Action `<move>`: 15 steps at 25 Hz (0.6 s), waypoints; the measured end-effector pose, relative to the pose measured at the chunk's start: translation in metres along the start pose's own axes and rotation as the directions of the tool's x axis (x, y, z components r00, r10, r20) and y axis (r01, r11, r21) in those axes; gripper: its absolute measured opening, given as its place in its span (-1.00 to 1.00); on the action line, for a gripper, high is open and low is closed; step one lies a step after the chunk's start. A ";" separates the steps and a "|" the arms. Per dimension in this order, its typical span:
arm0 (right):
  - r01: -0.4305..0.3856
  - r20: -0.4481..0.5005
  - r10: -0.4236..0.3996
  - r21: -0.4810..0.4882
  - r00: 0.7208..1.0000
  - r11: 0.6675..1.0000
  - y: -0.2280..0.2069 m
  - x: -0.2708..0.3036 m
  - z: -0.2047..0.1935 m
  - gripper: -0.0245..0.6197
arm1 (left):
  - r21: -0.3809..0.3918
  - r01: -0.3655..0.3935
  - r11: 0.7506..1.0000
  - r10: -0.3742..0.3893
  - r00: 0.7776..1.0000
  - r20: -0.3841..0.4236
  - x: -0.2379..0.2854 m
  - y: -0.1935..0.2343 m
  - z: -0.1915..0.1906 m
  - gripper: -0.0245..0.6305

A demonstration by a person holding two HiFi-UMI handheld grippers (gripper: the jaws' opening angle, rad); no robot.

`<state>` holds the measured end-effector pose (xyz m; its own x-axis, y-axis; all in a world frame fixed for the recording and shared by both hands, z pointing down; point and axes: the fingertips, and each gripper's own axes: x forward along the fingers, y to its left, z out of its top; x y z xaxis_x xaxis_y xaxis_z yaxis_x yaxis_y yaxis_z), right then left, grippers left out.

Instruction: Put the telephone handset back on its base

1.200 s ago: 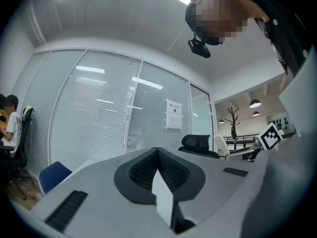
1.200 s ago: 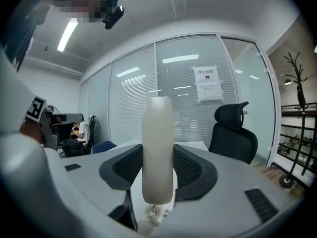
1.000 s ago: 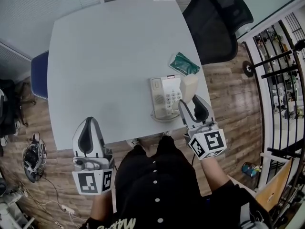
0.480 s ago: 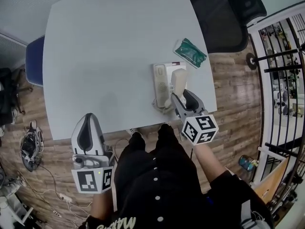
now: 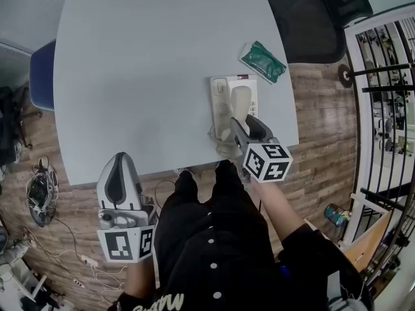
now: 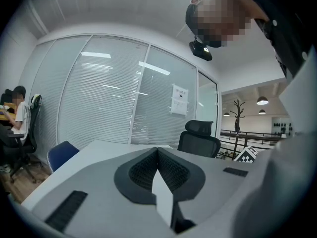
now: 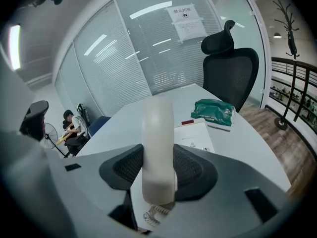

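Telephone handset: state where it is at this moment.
Head view, right side of the table: the handset is clamped in the right tool over the telephone base, with the green packet beyond.

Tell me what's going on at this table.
A person holds a claw in each hand. The right claw is clamped on the cream telephone handset, held right over the phone base by the table edge nearest the person. I can't tell if it is seated. The left claw is shut and empty, off the table.
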<state>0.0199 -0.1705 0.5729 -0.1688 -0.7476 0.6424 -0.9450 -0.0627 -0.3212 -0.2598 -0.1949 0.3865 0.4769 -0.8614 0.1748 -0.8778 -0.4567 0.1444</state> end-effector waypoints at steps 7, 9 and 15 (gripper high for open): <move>0.023 -0.021 -0.023 -0.004 1.000 1.000 -0.005 0.020 -0.007 -0.27 | -0.006 -0.012 1.000 0.012 1.000 -0.024 0.001 0.005 -0.009 -0.88; 0.023 -0.027 -0.024 -0.008 0.999 1.000 -0.003 0.026 -0.006 -0.27 | -0.009 -0.015 1.000 0.014 0.999 -0.029 0.001 0.007 -0.011 -0.88; 0.042 -0.047 -0.043 -0.014 0.998 0.999 -0.001 0.040 -0.008 -0.27 | -0.014 -0.026 1.000 0.025 0.999 -0.046 0.003 0.011 -0.016 -0.88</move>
<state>0.0121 -0.1951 0.6047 -0.1413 -0.7123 0.6875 -0.9552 -0.0845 -0.2838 -0.2674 -0.1995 0.4044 0.4563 -0.8615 0.2230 -0.8891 -0.4313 0.1532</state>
